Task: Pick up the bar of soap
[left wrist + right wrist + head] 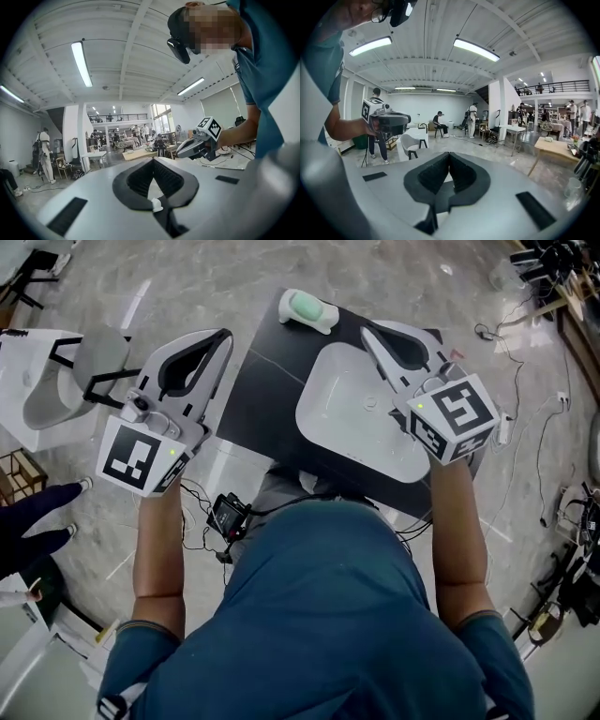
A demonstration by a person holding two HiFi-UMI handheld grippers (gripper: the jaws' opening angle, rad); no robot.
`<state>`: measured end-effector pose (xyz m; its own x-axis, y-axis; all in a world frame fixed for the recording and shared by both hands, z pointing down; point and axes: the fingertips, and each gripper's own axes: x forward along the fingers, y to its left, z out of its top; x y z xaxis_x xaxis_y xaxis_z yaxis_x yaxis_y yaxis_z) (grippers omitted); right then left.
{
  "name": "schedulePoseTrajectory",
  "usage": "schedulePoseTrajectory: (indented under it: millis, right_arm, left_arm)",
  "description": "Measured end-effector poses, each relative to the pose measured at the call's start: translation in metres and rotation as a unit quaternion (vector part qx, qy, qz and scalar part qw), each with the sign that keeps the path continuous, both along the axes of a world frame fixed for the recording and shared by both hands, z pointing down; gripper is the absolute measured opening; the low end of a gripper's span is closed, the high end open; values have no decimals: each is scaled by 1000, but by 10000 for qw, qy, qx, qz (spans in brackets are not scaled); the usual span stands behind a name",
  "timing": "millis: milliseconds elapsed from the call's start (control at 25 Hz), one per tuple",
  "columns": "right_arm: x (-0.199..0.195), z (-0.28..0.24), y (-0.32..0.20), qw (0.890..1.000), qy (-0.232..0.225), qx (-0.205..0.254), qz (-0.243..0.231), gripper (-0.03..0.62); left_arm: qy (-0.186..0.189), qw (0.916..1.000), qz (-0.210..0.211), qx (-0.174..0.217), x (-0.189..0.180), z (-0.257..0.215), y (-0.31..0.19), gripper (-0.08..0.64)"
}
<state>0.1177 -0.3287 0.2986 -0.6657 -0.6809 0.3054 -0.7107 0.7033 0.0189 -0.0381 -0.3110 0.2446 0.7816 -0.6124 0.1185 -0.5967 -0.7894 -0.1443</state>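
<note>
- Teal shirt (319, 615) with short sleeves.
- Black headset (178, 44) over the brow.
- Small black box (228, 515) at the waist, trailing thin black cables (202, 498).
- Left gripper (221, 337) and right gripper (367, 332): pale grey shells, black ribbed pads.
- Each carries a cube (139, 456) with black-and-white square markers.

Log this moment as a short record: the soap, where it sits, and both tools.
soap: green bar, lying in the white dish, untouched
dish place: far edge of the black table, beyond the white basin
left tool: shut, empty, left of the table
right tool: shut, empty, above the basin, short of the soap
</note>
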Motion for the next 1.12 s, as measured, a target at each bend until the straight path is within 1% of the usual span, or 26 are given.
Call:
schedulePoseTrajectory:
  millis: [240, 400, 520, 680, 800, 1120]
  right_arm:
    - [-32, 25, -31, 9998, 51, -184, 103, 15]
    - [-43, 45, -44, 9993, 94, -339, 133, 15]
    - [-44, 58, -52, 9989, 141, -423, 117, 15]
    - [-42, 76, -63, 9980, 189, -577, 154, 15]
    - [-41, 92, -72, 9969, 234, -728, 161, 15]
    - [-44, 136, -93, 9931, 431, -1085, 92, 17]
  left_arm:
    - [20, 10000, 6, -94, -37, 16, -27, 2]
    - [23, 9999, 5, -154, -51, 25, -34, 2]
    - [25, 9998, -26, -204, -56, 31, -36, 2]
    - [123, 9994, -72, -330, -61, 42, -37, 2]
    - [42, 9992, -17, -393, -58, 42, -40, 2]
    - [56, 9986, -71, -529, -64, 52, -48, 2]
